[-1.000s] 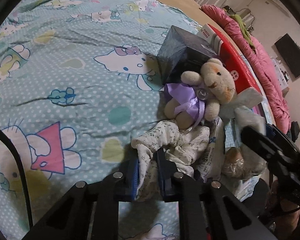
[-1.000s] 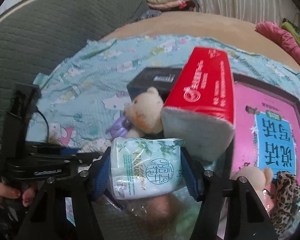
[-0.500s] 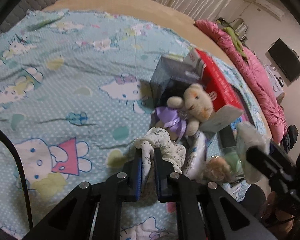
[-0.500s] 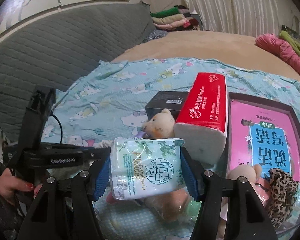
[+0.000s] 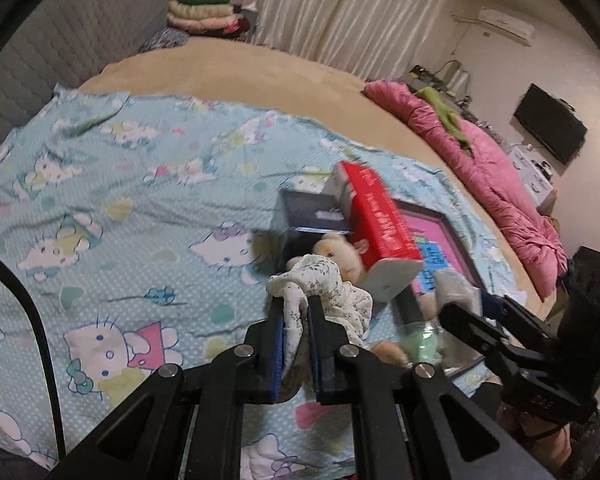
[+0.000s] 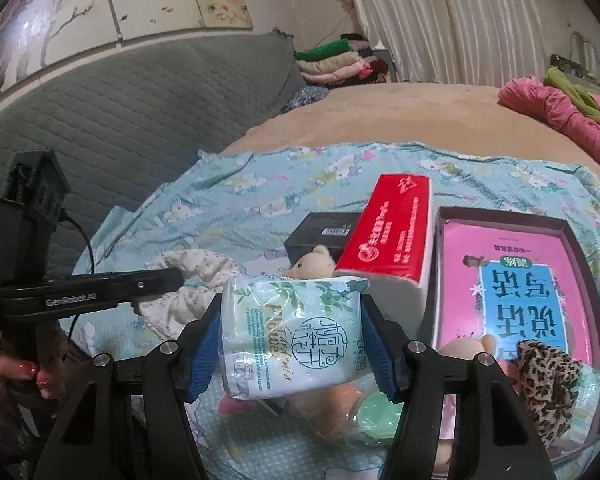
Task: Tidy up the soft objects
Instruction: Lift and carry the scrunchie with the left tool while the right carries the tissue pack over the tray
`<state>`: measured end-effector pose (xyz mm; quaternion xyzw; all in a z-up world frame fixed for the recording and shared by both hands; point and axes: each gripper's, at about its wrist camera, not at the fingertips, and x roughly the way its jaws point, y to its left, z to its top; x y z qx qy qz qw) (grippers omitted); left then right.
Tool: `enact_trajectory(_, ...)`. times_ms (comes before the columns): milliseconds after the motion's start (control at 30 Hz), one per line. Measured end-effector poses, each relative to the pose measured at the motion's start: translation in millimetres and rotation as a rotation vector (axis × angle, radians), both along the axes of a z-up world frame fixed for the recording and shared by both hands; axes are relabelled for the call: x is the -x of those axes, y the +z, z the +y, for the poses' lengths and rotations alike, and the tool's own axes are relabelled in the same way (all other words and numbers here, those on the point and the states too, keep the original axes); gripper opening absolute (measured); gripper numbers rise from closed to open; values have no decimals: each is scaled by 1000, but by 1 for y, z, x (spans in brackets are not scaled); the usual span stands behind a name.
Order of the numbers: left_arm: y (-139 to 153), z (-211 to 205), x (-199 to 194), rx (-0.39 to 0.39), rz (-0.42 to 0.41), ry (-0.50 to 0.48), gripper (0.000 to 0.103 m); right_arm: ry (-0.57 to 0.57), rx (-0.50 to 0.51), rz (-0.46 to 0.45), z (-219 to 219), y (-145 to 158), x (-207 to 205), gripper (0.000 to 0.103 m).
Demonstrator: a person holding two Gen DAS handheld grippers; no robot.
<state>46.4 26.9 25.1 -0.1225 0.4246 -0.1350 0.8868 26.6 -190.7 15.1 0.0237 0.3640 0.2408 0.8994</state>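
Observation:
My left gripper (image 5: pixel 297 312) is shut on a white floral cloth (image 5: pixel 332 292) and holds it lifted above the blue Hello Kitty sheet (image 5: pixel 132 216). The cloth also shows in the right wrist view (image 6: pixel 196 272). My right gripper (image 6: pixel 292 340) is shut on a white and green tissue pack (image 6: pixel 296 340), held above the sheet. A cream teddy bear (image 5: pixel 340 252) sits below, against a black box (image 5: pixel 308 216) and a red tissue pack (image 5: pixel 376 220). The bear also shows in the right wrist view (image 6: pixel 312 264).
A dark tray (image 6: pixel 576 240) with a pink and blue book (image 6: pixel 516 280), a leopard-print item (image 6: pixel 544 384) and a small plush is at the right. A wrapped plush and a green thing (image 6: pixel 372 420) lie under the tissue pack. A pink quilt (image 5: pixel 488 184) lies at the far right.
Both grippers have risen with their loads. The floral cloth came off the pile and the tissue pack went up with it. The bed objects now look smaller and farther.

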Motion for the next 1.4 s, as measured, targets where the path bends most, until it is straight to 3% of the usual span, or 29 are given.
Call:
enact_trajectory(367,43,-24,17,-13,-86,-23,11,-39,-42,-77,-19,22,10,65)
enact_trajectory(1400,73,-113,20,-90,-115,-149,11,-245,-102,-204,-104,56,26,65)
